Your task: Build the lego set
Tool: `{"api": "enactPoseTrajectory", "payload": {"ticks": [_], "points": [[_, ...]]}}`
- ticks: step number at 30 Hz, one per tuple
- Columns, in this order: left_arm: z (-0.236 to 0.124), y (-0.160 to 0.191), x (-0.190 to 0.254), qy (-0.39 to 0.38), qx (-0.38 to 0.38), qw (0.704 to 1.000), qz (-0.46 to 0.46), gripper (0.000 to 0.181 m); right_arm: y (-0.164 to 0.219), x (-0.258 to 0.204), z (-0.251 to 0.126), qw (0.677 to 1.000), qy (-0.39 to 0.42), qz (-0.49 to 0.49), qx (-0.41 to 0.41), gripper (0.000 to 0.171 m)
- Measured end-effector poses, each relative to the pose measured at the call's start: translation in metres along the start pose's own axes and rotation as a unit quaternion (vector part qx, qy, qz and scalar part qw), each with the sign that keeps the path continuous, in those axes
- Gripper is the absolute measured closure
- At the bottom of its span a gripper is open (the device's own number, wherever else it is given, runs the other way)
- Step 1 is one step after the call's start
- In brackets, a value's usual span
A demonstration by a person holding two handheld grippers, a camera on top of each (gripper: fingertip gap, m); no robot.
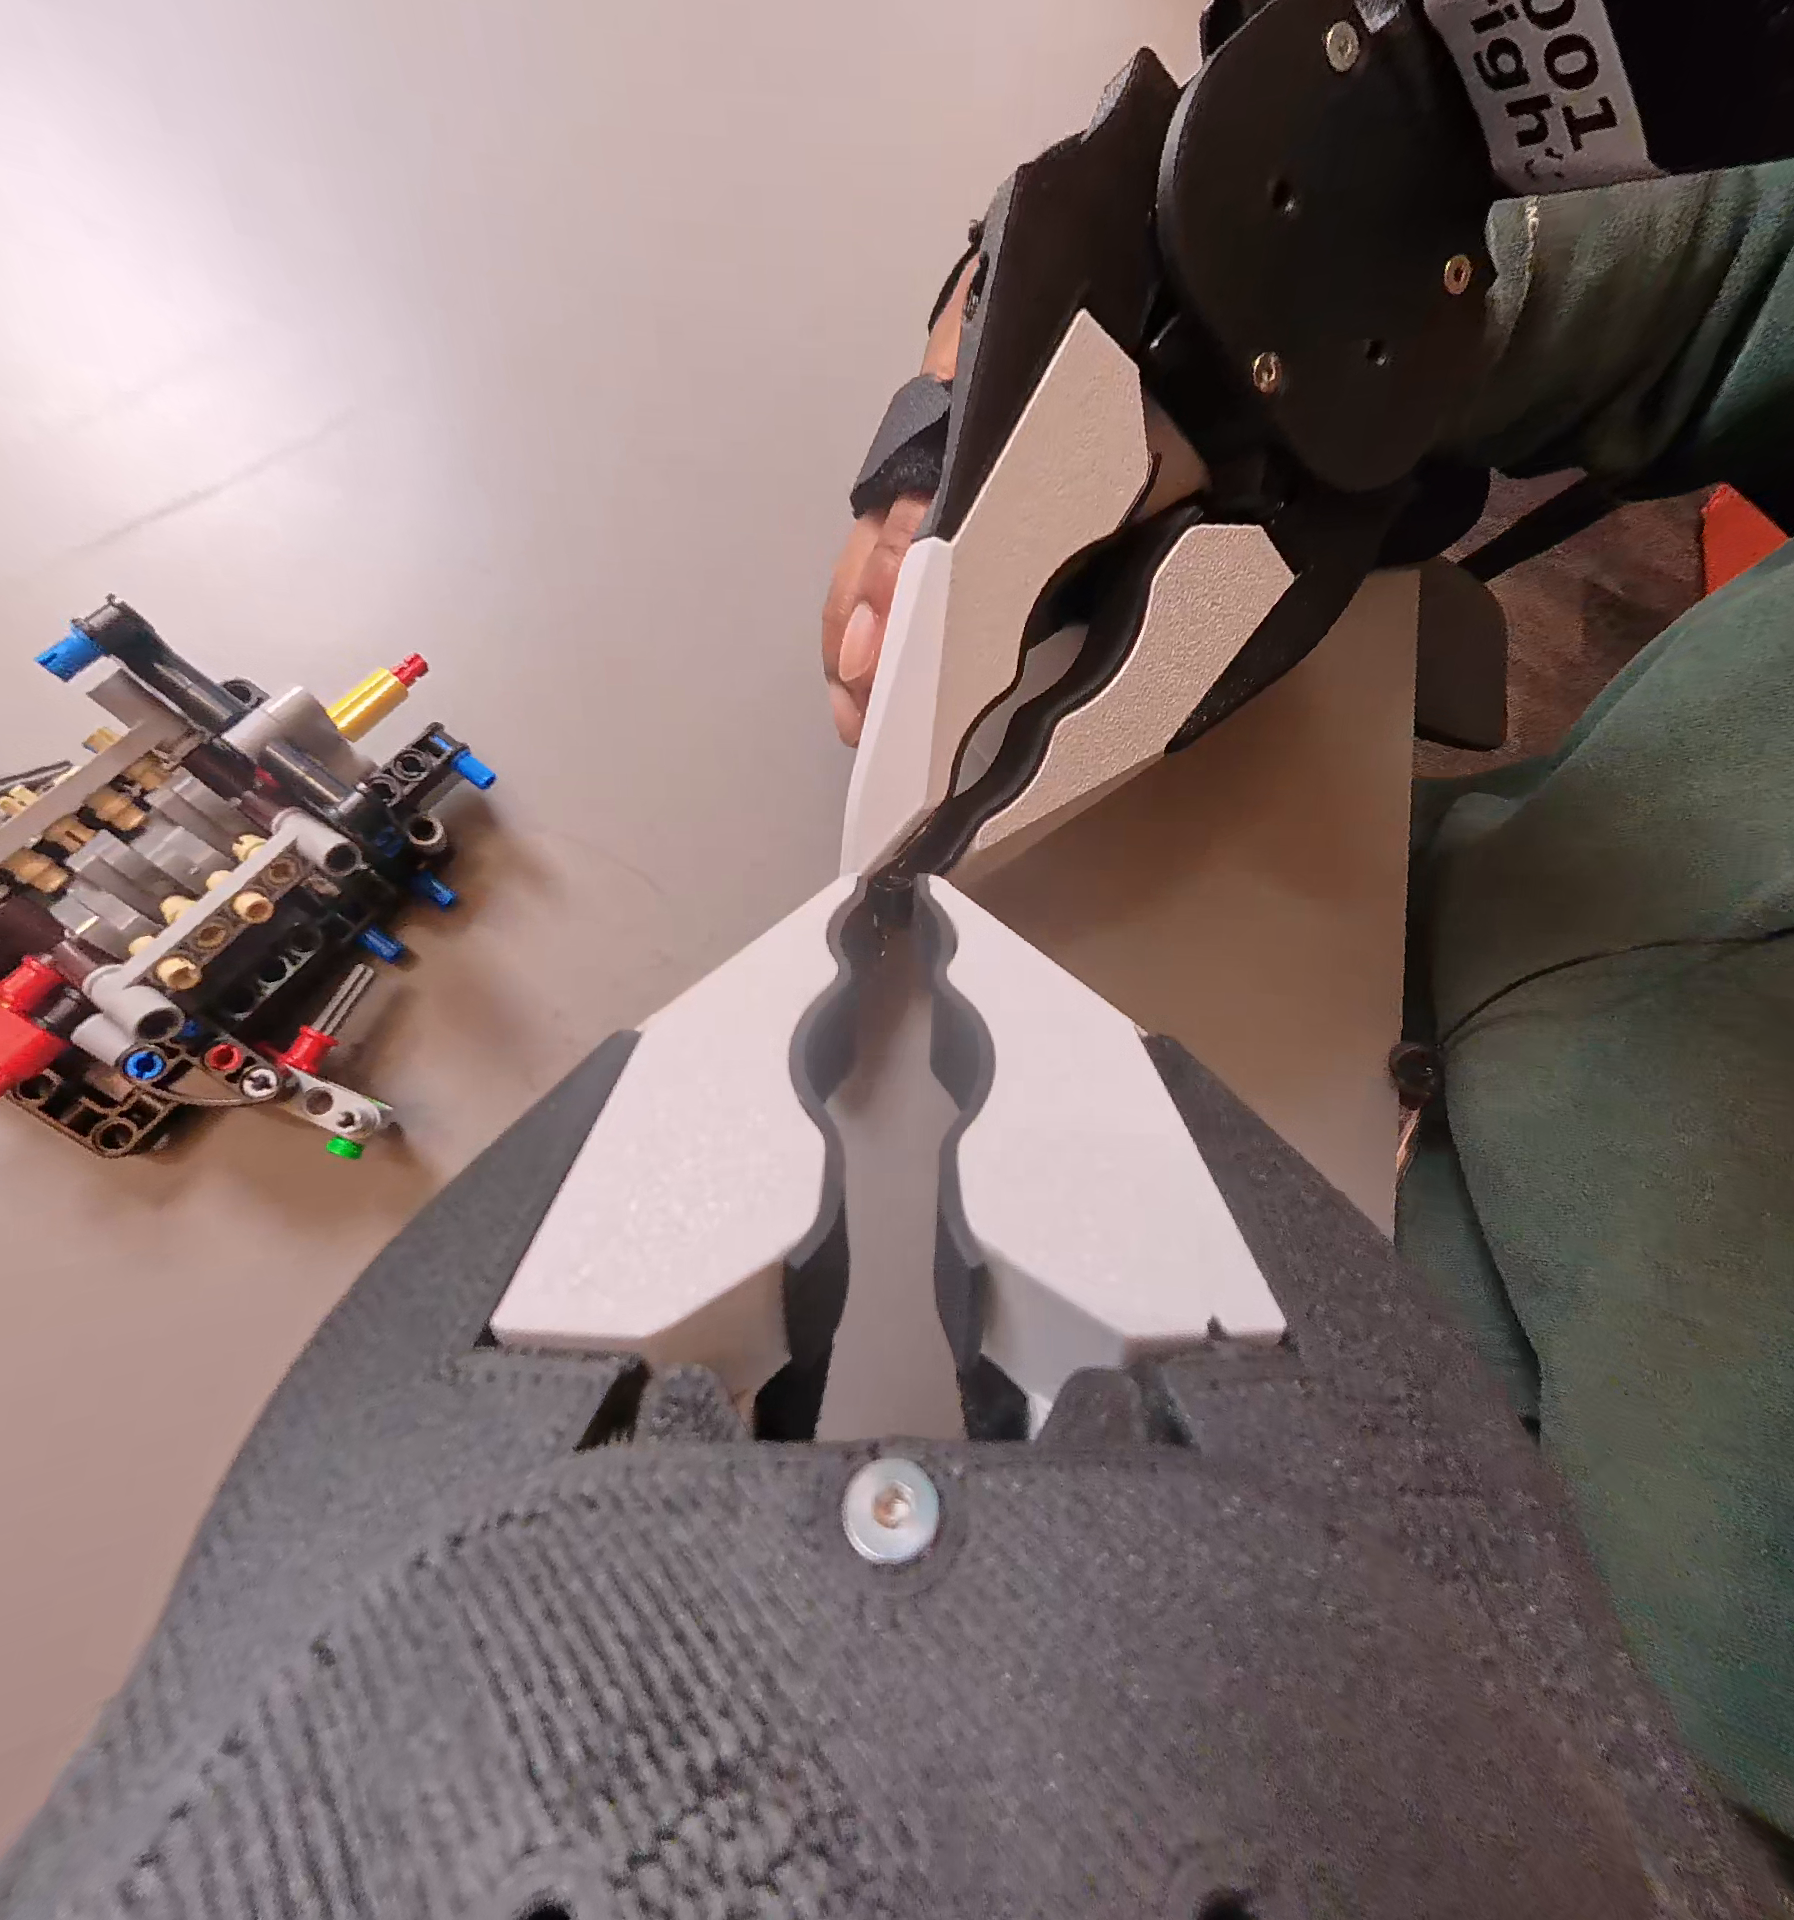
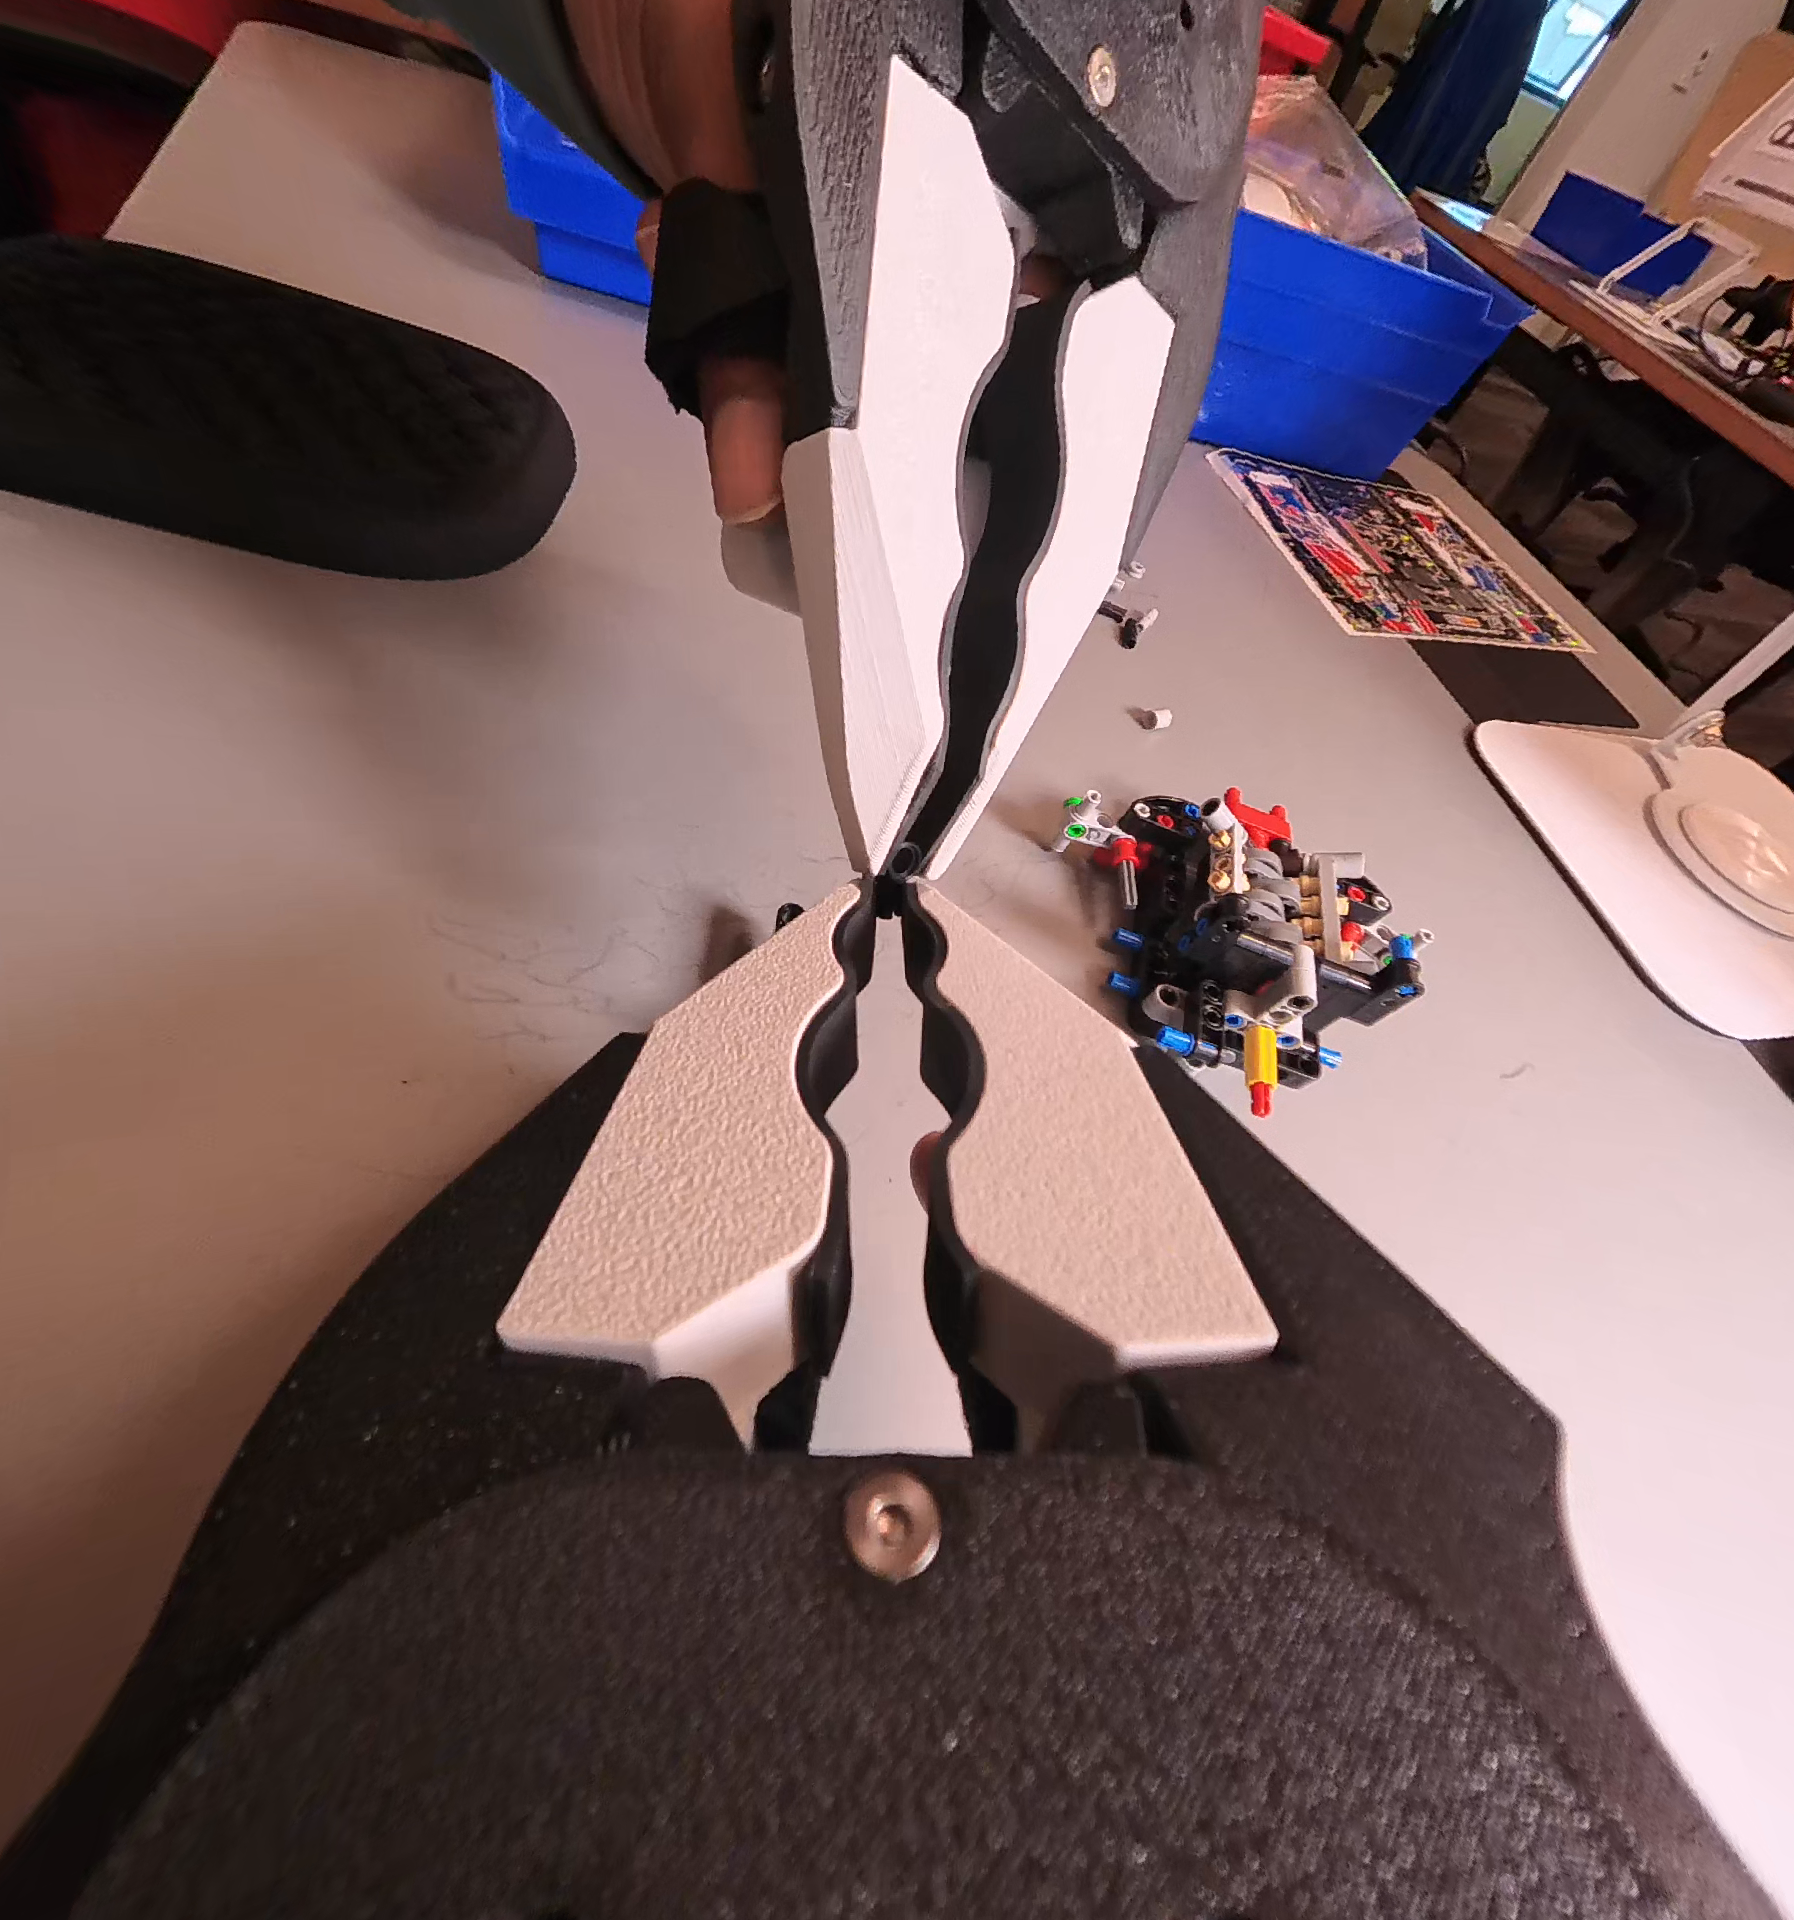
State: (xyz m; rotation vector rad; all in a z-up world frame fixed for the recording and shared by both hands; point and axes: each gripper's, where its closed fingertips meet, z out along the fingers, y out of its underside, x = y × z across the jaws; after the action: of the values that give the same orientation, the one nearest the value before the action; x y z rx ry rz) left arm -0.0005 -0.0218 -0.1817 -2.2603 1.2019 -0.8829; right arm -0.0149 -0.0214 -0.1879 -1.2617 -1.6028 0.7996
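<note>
Pale worktop [image 2: 353, 831] fills both views, with office clutter at the far right. Between the two grippers, tip to tip above it, sits a small black pin [image 2: 898, 868]: the right gripper [image 2: 888, 902] has its fingers pressed nearly together on one end, and the left gripper [image 2: 903, 847] pinches the other end, so the piece seems to be passing from one to the other or being re-seated. The half-built model [image 2: 1267, 956], a dense block of black, grey, red and blue parts, lies on the worktop just right of the tips, untouched. Beyond it lie two loose grey bits [image 2: 1147, 717], an instruction sheet [image 2: 1392, 556] and blue bins [image 2: 1340, 322]. Judging by these, much of the build is done, but the pin is not yet fitted. A lamp base [image 2: 1599, 831] crowds the right; left of the tips there is open room, short of a black chair arm [image 2: 228, 416].
</note>
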Motion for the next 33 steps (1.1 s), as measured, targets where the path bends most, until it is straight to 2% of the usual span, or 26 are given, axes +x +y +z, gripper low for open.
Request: {"api": "enactPoseTrajectory", "payload": {"ticks": [19,28,29,31,33], "points": [[-0.003,-0.002,0.001,-0.019,0.008,1.000,0.024,0.175,-0.004,0.001,-0.001,1.000,0.003,0.007,0.010,0.169],[-0.004,0.003,0.006,-0.042,-0.011,0.995,0.091,0.176,-0.006,-0.005,0.000,1.000,-0.014,0.020,0.017,0.168],[-0.003,0.005,0.006,-0.041,-0.018,0.994,0.096,0.176,-0.005,-0.007,0.001,0.999,-0.026,0.030,0.014,0.166],[-0.005,0.008,0.003,-0.045,-0.032,0.992,0.110,0.176,0.002,-0.012,0.001,0.998,-0.054,0.037,-0.011,0.150],[-0.005,0.013,0.002,-0.047,-0.051,0.989,0.128,0.176,0.013,-0.011,-0.004,0.997,-0.063,0.019,-0.040,0.143]]}}
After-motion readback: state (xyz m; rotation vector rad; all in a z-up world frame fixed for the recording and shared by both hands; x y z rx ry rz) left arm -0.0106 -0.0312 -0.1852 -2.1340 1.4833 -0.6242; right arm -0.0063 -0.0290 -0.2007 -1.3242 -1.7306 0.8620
